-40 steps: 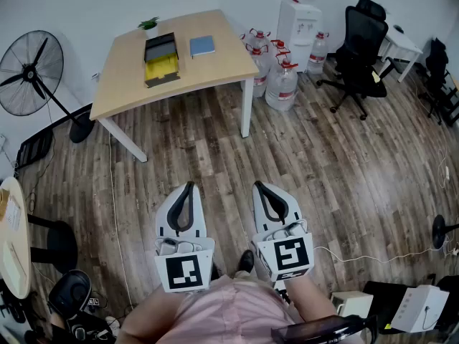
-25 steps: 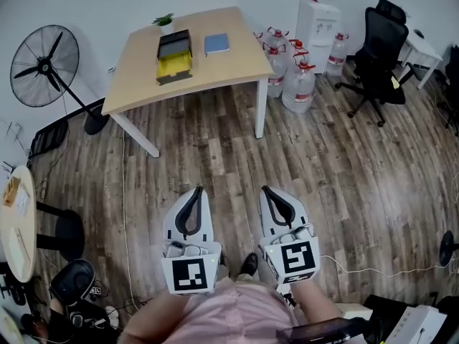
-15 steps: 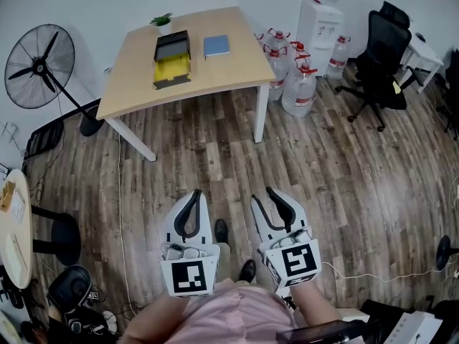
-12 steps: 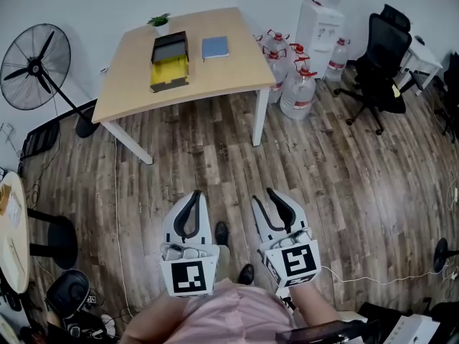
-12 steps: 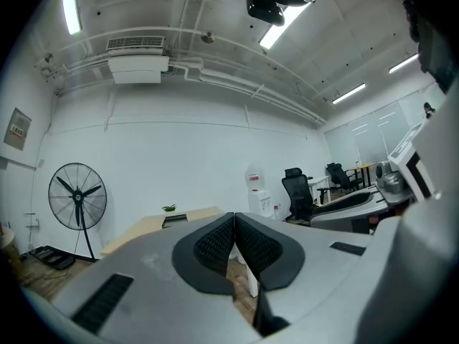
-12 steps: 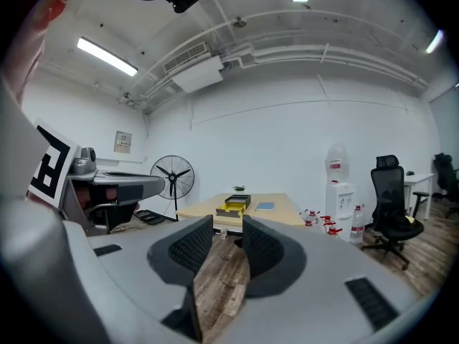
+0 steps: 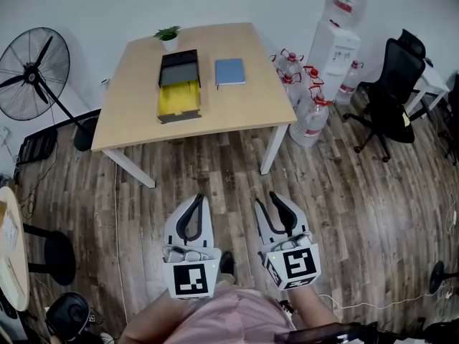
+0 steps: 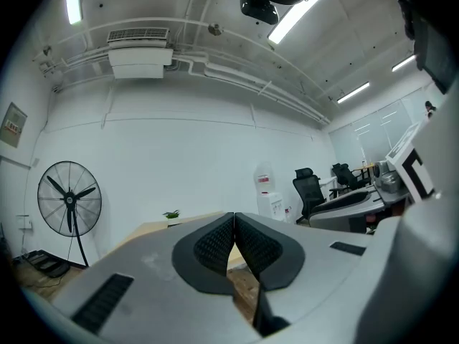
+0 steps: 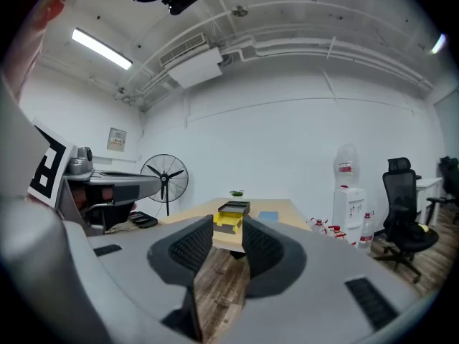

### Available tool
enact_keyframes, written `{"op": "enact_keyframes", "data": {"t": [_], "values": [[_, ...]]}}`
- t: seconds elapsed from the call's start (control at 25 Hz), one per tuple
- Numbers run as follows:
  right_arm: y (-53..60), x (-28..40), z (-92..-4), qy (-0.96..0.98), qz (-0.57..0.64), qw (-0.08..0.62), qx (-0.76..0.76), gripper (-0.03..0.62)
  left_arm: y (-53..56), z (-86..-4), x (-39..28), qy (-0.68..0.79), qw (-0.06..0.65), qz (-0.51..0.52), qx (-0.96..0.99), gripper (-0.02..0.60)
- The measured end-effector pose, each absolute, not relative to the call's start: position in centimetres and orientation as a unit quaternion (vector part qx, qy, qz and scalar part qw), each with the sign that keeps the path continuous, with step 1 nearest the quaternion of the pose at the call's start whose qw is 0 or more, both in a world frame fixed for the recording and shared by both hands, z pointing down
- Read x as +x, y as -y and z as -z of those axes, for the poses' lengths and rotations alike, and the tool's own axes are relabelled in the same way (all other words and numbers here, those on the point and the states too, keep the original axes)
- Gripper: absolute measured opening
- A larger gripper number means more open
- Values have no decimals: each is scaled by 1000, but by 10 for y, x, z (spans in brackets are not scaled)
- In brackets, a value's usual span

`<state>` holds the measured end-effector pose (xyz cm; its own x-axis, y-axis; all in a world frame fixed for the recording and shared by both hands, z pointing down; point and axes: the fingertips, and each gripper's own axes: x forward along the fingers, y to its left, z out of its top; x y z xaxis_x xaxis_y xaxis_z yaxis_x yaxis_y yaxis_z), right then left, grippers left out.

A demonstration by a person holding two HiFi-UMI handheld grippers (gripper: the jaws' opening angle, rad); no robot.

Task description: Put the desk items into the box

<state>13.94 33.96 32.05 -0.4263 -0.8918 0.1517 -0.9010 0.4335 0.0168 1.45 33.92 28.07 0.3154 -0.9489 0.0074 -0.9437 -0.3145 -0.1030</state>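
Note:
On the wooden desk (image 7: 237,106) stands an open box (image 7: 179,88), yellow inside at its near end and black at the far end. A blue notebook (image 7: 230,71) lies to its right. Both grippers hang over the floor, well short of the desk. My left gripper (image 7: 194,201) is shut, its jaws touching with nothing between them (image 8: 234,218). My right gripper (image 7: 270,201) is open by a narrow gap and holds nothing (image 9: 228,241); the box (image 9: 229,218) and notebook (image 9: 269,216) show beyond its jaws.
A small potted plant (image 7: 169,37) sits at the desk's far edge. A standing fan (image 7: 29,67) is to the left. Water bottles (image 7: 308,110), a dispenser (image 7: 337,45) and a black office chair (image 7: 391,92) stand to the right. A round table's edge (image 7: 8,256) is at the near left.
The desk has come nearer and larger in the head view as the person stepped toward it. Both grippers keep their pose low in front of the body.

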Motion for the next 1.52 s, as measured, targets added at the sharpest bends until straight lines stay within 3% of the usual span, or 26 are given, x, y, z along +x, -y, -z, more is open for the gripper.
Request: {"op": "enact_keyframes", "data": {"t": [0.36,0.8,1.52], "values": [[-259,106,-293,843,0,64,534,117,-258,-262,-16,-577,58,10,-814,13],[-226,116,-304,832,-19,74,549,104,-223,-286,-8,-562,32,28,-826,12],[-53,192,-327,842,-56,69,531,101,-67,-315,52,-583,16,95,-806,13]]}}
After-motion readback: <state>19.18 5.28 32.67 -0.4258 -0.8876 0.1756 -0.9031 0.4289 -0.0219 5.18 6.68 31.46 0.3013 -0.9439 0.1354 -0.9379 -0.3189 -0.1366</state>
